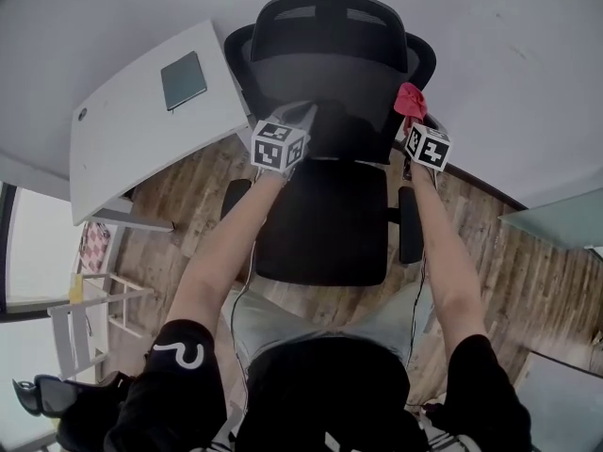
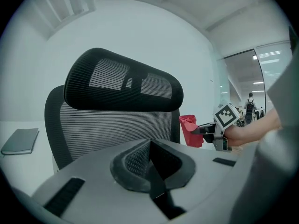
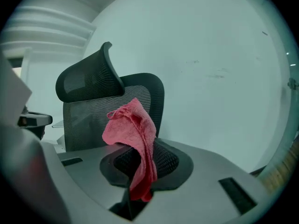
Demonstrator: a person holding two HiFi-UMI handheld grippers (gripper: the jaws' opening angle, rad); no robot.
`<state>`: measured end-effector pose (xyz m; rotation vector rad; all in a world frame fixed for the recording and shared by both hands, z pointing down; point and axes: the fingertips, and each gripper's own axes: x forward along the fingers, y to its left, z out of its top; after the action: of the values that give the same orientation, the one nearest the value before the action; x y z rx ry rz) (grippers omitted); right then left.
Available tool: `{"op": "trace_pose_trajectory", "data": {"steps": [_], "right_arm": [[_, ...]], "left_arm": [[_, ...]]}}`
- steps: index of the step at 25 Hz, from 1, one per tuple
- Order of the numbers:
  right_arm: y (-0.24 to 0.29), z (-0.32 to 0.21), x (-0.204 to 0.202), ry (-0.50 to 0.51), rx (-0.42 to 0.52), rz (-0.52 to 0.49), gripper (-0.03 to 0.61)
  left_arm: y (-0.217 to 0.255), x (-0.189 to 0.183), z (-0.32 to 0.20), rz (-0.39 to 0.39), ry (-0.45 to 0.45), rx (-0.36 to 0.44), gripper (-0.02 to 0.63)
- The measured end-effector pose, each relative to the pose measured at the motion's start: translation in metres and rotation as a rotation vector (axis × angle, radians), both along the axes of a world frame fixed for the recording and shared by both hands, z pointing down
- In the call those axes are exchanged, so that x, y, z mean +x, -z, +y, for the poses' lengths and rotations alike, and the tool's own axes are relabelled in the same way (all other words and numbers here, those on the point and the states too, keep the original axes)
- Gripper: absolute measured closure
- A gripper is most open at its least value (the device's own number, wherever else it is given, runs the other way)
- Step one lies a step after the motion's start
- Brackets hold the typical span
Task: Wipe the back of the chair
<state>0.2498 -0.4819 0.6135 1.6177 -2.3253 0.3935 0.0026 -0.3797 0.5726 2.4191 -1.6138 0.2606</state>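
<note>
A black mesh office chair stands against the white wall, its backrest (image 1: 330,83) facing me and its seat (image 1: 325,219) nearest. The headrest (image 2: 122,85) tops the mesh back (image 2: 112,132). My left gripper (image 1: 301,114) is shut and holds nothing; it hovers just in front of the left part of the backrest, with its jaws (image 2: 150,147) pressed together. My right gripper (image 1: 412,113) is shut on a red cloth (image 1: 409,99) by the backrest's right edge. The cloth (image 3: 133,129) droops over the jaws, with the chair back (image 3: 91,113) just behind it to the left. The left gripper view also shows the cloth (image 2: 189,129).
A white desk (image 1: 132,130) stands left of the chair with a grey notebook (image 1: 183,79) on it. The armrests (image 1: 409,224) flank the seat above the wood floor (image 1: 509,271). A white frame (image 1: 89,314) stands at the lower left and a glass surface (image 1: 561,219) at the right.
</note>
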Motion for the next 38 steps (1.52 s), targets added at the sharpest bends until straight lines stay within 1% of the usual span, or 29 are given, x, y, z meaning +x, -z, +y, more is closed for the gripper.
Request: {"op": "trace_pose_trajectory", "data": {"steps": [2, 5, 8, 12, 16, 22, 25, 28, 31, 34, 38], "right_arm": [[0.001, 0.014, -0.02, 0.014, -0.003, -0.018, 0.503], [0.008, 0.032, -0.06, 0.05, 0.011, -0.058, 0.503], [0.011, 0.051, -0.111, 0.101, 0.01, -0.107, 0.503], [0.008, 0.072, -0.189, 0.189, -0.016, -0.158, 0.503], [-0.003, 0.086, -0.253, 0.24, -0.03, -0.143, 0.503], [-0.024, 0.093, -0.33, 0.312, -0.045, -0.138, 0.502], [-0.041, 0.095, -0.364, 0.347, -0.051, -0.114, 0.502], [-0.062, 0.099, -0.39, 0.363, -0.073, -0.098, 0.502], [-0.08, 0.098, -0.404, 0.357, -0.092, -0.088, 0.503], [-0.092, 0.094, -0.409, 0.34, -0.101, -0.064, 0.503], [-0.098, 0.083, -0.399, 0.301, -0.104, -0.052, 0.505]], "left_arm": [[0.003, -0.01, 0.006, 0.001, -0.018, -0.003, 0.589], [0.005, -0.029, 0.01, 0.001, -0.04, -0.002, 0.589], [0.005, -0.05, 0.017, 0.007, -0.057, -0.002, 0.589], [0.0, -0.085, 0.027, 0.032, -0.071, 0.002, 0.588], [-0.011, -0.123, 0.033, 0.062, -0.065, 0.006, 0.589], [-0.023, -0.176, 0.034, 0.093, -0.053, 0.031, 0.589], [-0.029, -0.2, 0.035, 0.099, -0.046, 0.042, 0.588], [-0.035, -0.214, 0.041, 0.103, -0.042, 0.047, 0.589], [-0.037, -0.216, 0.044, 0.082, -0.066, 0.055, 0.589], [-0.038, -0.219, 0.045, 0.081, -0.073, 0.057, 0.589], [-0.039, -0.218, 0.045, 0.092, -0.067, 0.062, 0.589]]}}
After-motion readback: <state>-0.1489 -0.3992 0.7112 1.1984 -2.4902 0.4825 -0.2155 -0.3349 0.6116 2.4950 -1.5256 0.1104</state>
